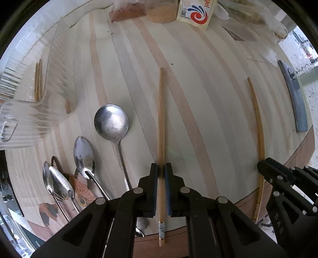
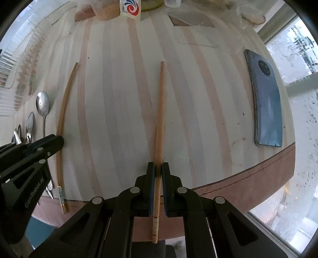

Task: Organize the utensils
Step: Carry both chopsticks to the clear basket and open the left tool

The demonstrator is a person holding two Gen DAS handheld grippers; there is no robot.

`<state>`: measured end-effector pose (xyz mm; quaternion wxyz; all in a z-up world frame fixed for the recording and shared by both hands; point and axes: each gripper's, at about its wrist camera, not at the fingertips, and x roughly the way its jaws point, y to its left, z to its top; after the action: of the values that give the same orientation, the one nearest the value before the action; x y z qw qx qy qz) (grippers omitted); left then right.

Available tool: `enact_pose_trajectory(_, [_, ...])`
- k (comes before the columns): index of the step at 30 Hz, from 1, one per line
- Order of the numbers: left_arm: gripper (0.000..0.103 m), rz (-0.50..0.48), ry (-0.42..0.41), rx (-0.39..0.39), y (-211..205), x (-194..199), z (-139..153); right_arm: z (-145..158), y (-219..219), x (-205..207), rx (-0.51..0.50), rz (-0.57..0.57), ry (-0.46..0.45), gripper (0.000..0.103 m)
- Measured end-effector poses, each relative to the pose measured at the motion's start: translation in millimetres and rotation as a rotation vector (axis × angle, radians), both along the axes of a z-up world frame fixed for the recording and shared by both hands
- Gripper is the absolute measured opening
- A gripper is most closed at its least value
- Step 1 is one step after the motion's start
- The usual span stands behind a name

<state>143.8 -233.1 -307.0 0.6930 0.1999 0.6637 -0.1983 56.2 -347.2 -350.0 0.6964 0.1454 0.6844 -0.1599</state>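
Note:
My left gripper (image 1: 161, 168) is shut on a wooden chopstick (image 1: 161, 119) that points away across the striped table. My right gripper (image 2: 158, 168) is shut on a second wooden chopstick (image 2: 160, 111), parallel to the first. Each gripper shows in the other's view: the right gripper (image 1: 264, 166) and its chopstick (image 1: 258, 127) at right, the left gripper (image 2: 57, 140) and its chopstick (image 2: 63, 111) at left. Several metal spoons (image 1: 111, 123) lie on the table left of the left gripper. A clear ribbed utensil holder (image 1: 39, 103) at far left holds chopsticks.
A blue phone (image 2: 266, 103) lies near the table's right edge. Food bags and a jar (image 1: 161, 12) stand along the far edge. A cat-print mat (image 1: 79, 190) lies under the spoons. The table's brown front edge (image 2: 248, 178) runs just under the grippers.

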Motion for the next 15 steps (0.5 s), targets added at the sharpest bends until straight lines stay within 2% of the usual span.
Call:
enact_pose_trajectory(5, [0.004,-0.004,-0.053,-0.057,0,-9,33,23,3,-4,-0.019,-0.02,-0.059,0.007])
enact_pose_trajectory(8, [0.004,-0.005,-0.123,-0.1,1,-9,65,45,2,-4,-0.022,-0.025,-0.1,0.007])
enact_pose_trajectory(15, [0.004,0.055,-0.214,-0.208,12,14,135,115,4,11,-0.033,-0.018,-0.244,0.007])
